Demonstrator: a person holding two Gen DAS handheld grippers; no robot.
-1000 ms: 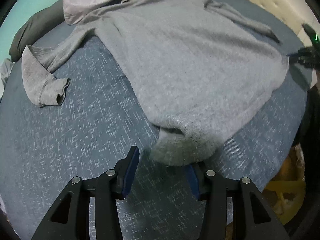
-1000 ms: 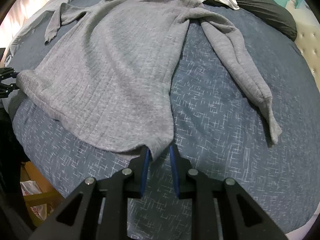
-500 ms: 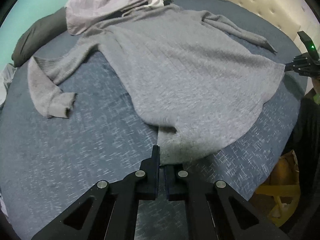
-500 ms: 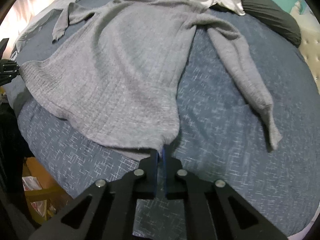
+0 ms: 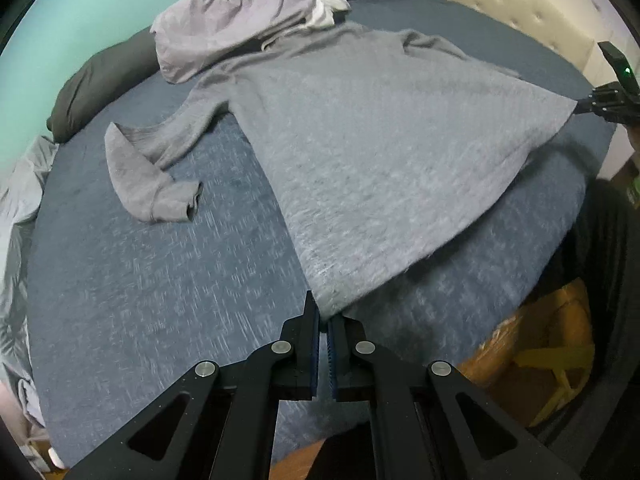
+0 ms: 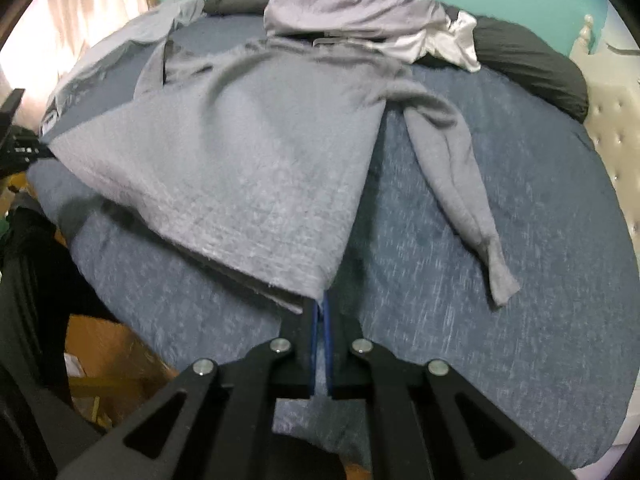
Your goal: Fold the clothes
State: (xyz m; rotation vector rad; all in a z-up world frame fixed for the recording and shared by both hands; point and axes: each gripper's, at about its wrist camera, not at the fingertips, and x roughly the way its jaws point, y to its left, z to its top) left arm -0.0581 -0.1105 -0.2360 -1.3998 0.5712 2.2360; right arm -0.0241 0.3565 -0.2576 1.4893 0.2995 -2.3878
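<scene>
One grey sweater (image 5: pixel 384 152) lies spread on the blue bed (image 5: pixel 160 300), two sleeves out, beside one crumpled lilac garment (image 5: pixel 232 20). Two grippers: the left gripper (image 5: pixel 323 316) and right gripper (image 6: pixel 320 304) each clamp a hem corner. A second ago both stood open around the hem; now it hangs lifted and taut.

the left gripper (image 5: pixel 324 320) fills the bottom of its frame: two matte black fingers (image 5: pixel 304 344) with blue ridged pads on their inner faces, each carried on flat black link arms with triangular cutouts. four round silver screws (image 5: pixel 281 347) sit in a row across the links. the right gripper (image 6: pixel 319 312) at the bottom of its own frame is built the same, black with blue pads and four silver screws (image 6: pixel 280 345). at the right edge of the left view, its black body shows a small green light (image 5: pixel 627 70).
</scene>
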